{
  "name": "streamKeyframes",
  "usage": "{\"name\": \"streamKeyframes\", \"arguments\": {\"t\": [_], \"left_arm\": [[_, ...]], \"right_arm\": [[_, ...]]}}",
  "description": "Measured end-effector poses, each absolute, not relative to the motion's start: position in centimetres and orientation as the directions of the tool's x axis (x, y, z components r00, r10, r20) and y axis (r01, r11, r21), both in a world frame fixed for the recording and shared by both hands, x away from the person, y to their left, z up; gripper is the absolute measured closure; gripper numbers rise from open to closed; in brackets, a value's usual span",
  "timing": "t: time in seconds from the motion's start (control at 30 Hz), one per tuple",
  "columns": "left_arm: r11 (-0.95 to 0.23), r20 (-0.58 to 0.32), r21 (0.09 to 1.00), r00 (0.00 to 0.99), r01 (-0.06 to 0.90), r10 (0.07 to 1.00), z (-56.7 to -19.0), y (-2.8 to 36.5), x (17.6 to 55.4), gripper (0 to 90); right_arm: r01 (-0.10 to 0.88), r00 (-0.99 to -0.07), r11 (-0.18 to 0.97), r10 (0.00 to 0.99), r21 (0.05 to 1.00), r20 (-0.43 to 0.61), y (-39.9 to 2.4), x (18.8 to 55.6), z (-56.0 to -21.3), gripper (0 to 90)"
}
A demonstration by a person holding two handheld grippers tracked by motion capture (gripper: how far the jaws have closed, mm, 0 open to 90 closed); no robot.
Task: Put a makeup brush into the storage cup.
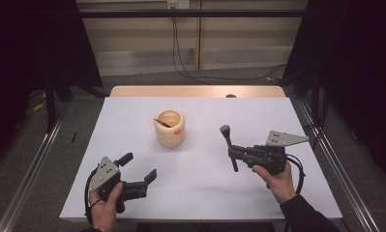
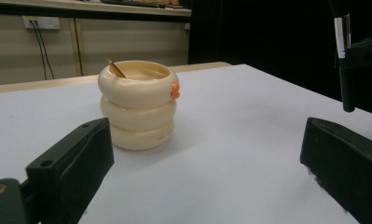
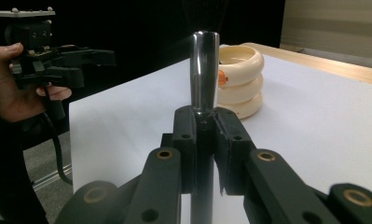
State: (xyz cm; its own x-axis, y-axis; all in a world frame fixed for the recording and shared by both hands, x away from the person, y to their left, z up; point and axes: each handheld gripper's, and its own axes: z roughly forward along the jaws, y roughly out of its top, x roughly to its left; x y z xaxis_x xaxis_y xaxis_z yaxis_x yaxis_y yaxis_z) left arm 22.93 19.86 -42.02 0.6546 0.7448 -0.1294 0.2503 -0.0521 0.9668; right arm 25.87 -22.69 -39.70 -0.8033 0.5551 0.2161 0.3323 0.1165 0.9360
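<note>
The makeup brush [image 1: 228, 140] is clamped in the right gripper's [image 1: 235, 153] jaws; the left gripper's [image 1: 140, 168] jaws stand apart.

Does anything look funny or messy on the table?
Nothing is spilled or broken. The cream pot stands upright on the white table, with a thin stick leaning inside it. The right gripper is shut on a makeup brush, bristles up. The left gripper is open, holding nothing.
</note>
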Motion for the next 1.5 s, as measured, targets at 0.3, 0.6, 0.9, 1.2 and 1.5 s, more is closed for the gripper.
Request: {"name": "streamKeyframes", "arguments": {"t": [0.3, 0.6, 0.9, 1.2, 1.5], "left_arm": [[-0.051, -0.118, 0.973, 0.678, 0.224, 0.725, -41.0, 18.6, 23.5, 3.2], [-0.049, -0.123, 0.975, 0.708, 0.217, 0.695, -40.2, 16.7, 23.9, 4.6], [-0.064, -0.107, 0.978, 0.749, 0.196, 0.654, -39.3, 14.5, 23.9, 3.7], [-0.069, -0.097, 0.981, 0.771, 0.180, 0.630, -38.5, 13.0, 24.5, 2.2], [-0.093, -0.067, 0.984, 0.795, 0.153, 0.603, -37.6, 11.4, 24.7, 1.1]], "right_arm": [[0.335, -0.822, 0.139, 0.527, 0.932, 0.217, -21.6, 25.9, -39.8, 80.3], [0.332, -0.828, 0.148, 0.520, 0.932, 0.212, -21.2, 25.8, -39.8, 80.3], [0.321, -0.836, 0.155, 0.510, 0.934, 0.203, -20.8, 25.5, -39.6, 80.3], [0.309, -0.848, 0.160, 0.492, 0.937, 0.196, -19.8, 25.6, -39.4, 80.3], [0.309, -0.848, 0.153, 0.491, 0.939, 0.199, -19.4, 25.7, -39.3, 80.3]]}}
